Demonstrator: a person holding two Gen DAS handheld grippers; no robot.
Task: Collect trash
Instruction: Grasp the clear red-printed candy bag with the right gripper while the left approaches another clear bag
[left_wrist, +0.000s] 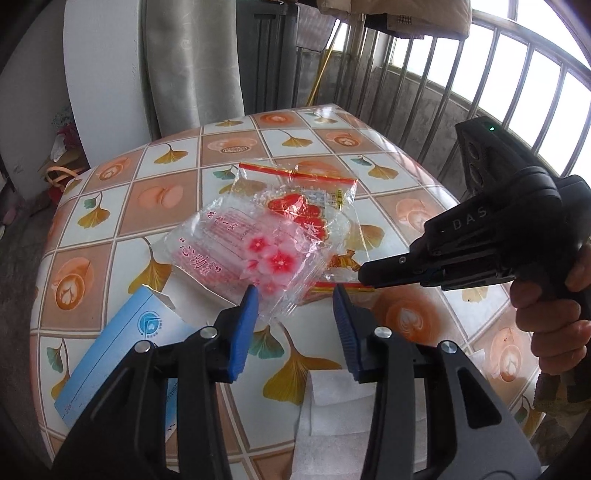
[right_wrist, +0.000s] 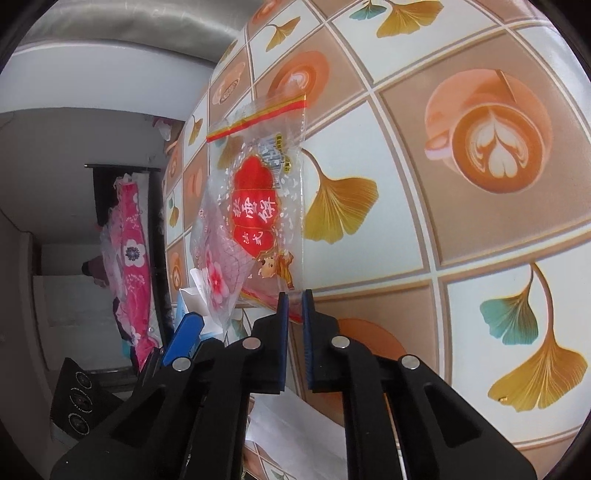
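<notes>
Two clear plastic wrappers lie overlapping on a table (left_wrist: 122, 206) covered with a glossy cloth printed with ginkgo leaves and coffee cups. The upper one, the pink-flower wrapper (left_wrist: 255, 254), rests partly on the red-emblem wrapper (left_wrist: 310, 206), which has a red and yellow sealed strip along its far edge. The left gripper (left_wrist: 295, 297) stands with its blue pads apart; the near corner of the pink-flower wrapper lies between them, close against the left-hand pad (left_wrist: 245, 325), while the other pad stands clear of it, so no grip on it can be confirmed. The right gripper (right_wrist: 294, 295), held in a person's hand (left_wrist: 554, 317), comes in from the right side in the left wrist view, its dark fingertip (left_wrist: 373, 271) at the near edge of the red-emblem wrapper. In the right wrist view its blue pads are closed to a narrow slit on that wrapper's near edge, and the film runs up and away from the tips. A blue and white carton (left_wrist: 122, 350) lies flat just left of the left gripper, and white foam sheet (left_wrist: 332, 417) lies beneath it.
</notes>
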